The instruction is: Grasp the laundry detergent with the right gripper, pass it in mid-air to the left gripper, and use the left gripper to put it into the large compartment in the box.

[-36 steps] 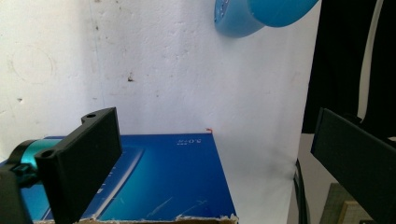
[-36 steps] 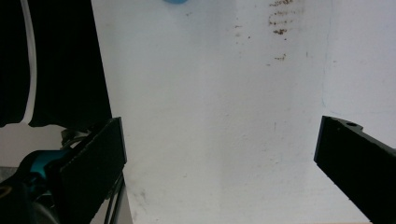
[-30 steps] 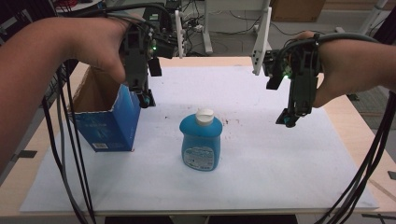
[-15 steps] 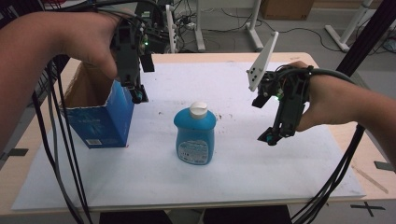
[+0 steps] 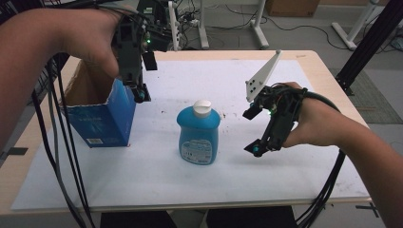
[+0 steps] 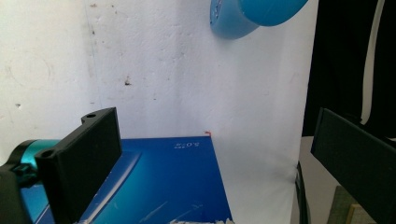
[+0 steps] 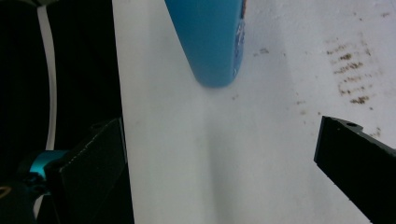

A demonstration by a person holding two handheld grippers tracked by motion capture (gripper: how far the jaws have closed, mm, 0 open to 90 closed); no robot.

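High view has you set up on both flanks of the blue bottle (image 5: 198,133), which stands upright with its white cap (image 5: 202,108) on, near the middle of the counter (image 5: 304,66) on the white sheet (image 5: 157,175), a little toward the near edge. Your right tongs (image 5: 254,151) hang low just beside the bottle on its right, tips angled down toward the sheet and pointing at its lower body, a sensible height if you mean to take it round the wide part and not the narrow cap. In the right gripper view the jaws stand wide apart with nothing between them, and the bottle's blue base (image 7: 210,42) sits ahead, off to one side of the gap; so I judge you'd need to swing a touch to centre it before closing.

Your left tongs (image 5: 139,94) hover at the upper corner of the open blue carton (image 5: 102,118), which stands toward the left edge of the counter, well apart from the bottle. In the left gripper view those jaws are spread too, holding nothing, with the carton's blue face (image 6: 163,186) right below. That reads to me as a hand placed to steady the carton wall or keep its mouth clear while the other brings the bottle over. Whether the left tips touch the carton rim, I can't tell.
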